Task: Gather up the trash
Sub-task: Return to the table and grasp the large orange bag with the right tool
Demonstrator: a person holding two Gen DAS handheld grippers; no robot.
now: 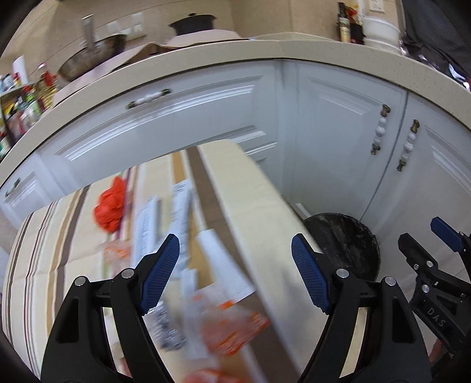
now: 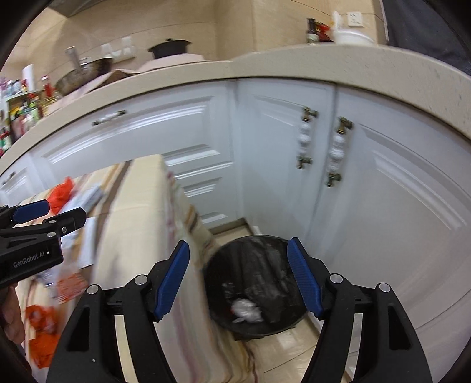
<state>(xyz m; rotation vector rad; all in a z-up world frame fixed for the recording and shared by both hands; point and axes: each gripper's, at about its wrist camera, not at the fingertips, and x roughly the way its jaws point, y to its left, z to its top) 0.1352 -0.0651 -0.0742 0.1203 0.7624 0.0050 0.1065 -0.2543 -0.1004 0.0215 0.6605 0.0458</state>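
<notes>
A black-lined trash bin [image 2: 259,282] stands on the floor by the white cabinets, with a crumpled white piece [image 2: 245,309] inside; it also shows in the left wrist view [image 1: 347,244]. My right gripper [image 2: 238,277] is open and empty, above the bin. My left gripper [image 1: 235,271] is open and empty over the table [image 1: 259,188], which has a striped cloth and blurred trash on it: an orange bag [image 1: 110,206], white papers [image 1: 179,206] and orange-printed wrappers [image 1: 232,321]. The left gripper shows in the right wrist view [image 2: 44,218].
White cabinet doors with beaded handles [image 2: 306,138] stand close behind the bin. The beige counter [image 1: 206,56] above holds a metal bowl [image 1: 91,56], a dark pot [image 1: 191,23] and bottles [image 1: 347,20]. The cloth's edge [image 2: 191,235] hangs beside the bin.
</notes>
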